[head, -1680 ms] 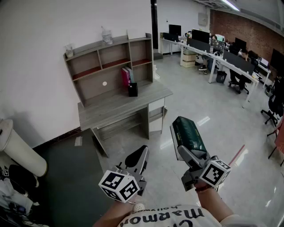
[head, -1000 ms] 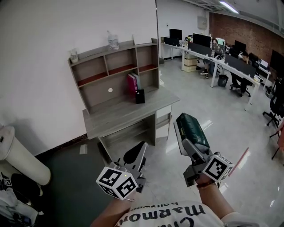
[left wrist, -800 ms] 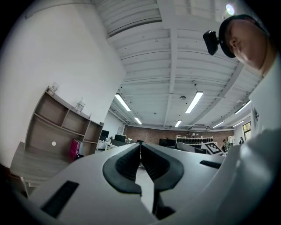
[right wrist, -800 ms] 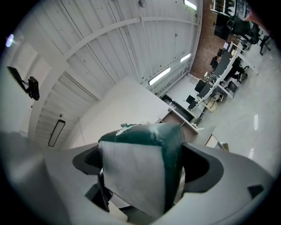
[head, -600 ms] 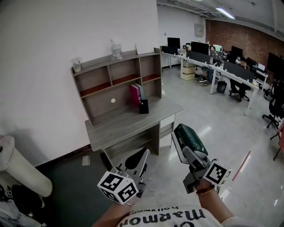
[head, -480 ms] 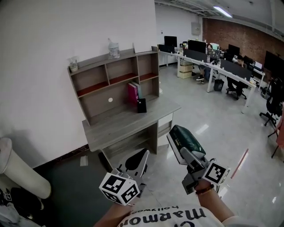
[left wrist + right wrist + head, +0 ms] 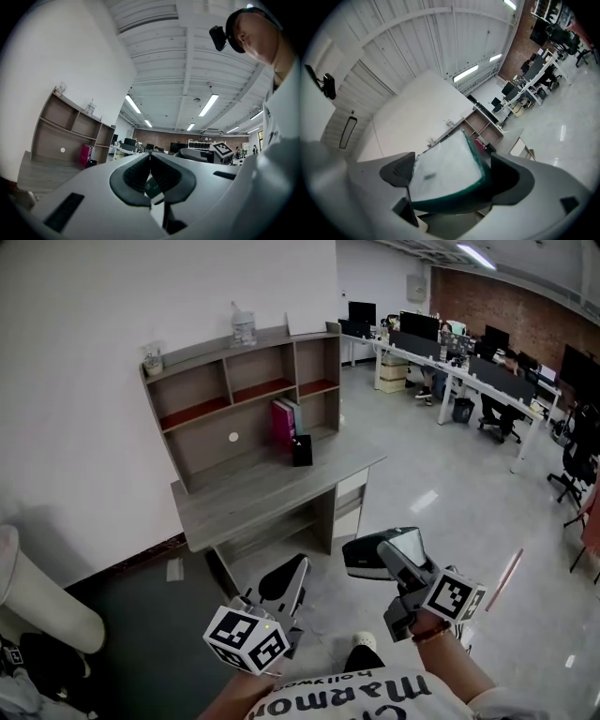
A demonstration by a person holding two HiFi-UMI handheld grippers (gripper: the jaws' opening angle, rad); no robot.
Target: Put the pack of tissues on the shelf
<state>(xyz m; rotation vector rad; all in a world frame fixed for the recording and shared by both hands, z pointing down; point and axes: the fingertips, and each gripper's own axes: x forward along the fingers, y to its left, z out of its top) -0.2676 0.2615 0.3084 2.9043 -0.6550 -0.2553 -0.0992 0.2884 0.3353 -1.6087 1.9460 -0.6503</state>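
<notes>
While the left tool (image 7: 289, 576) hangs low in front of the shelf (image 7: 239, 395) with its two jaws pressed together and nothing between them, the right tool (image 7: 389, 557), just to its right, stands spread wide around the pack of tissues (image 7: 364, 559). Its jaws have just drawn in a little, and the pads grip the pack on both sides. The pack is held in the air, well apart from the shelf and to the right of its front. It is a plump block in dark green wrap, and the right gripper view shows a pale, whitish face edged in green filling the gap between the pads. The shelf stands at the back of a grey worktop (image 7: 262, 488) against the white wall (image 7: 94, 296). Red binders (image 7: 284, 418) and a black box (image 7: 302, 450) sit toward the shelf's right end, and a bottle (image 7: 244, 326) stands on its top board. A broad stretch of glossy floor (image 7: 441, 484) lies between the worktop's front edge and both tools. Rows of office desks (image 7: 450, 371) run far to the right of the shelf.
</notes>
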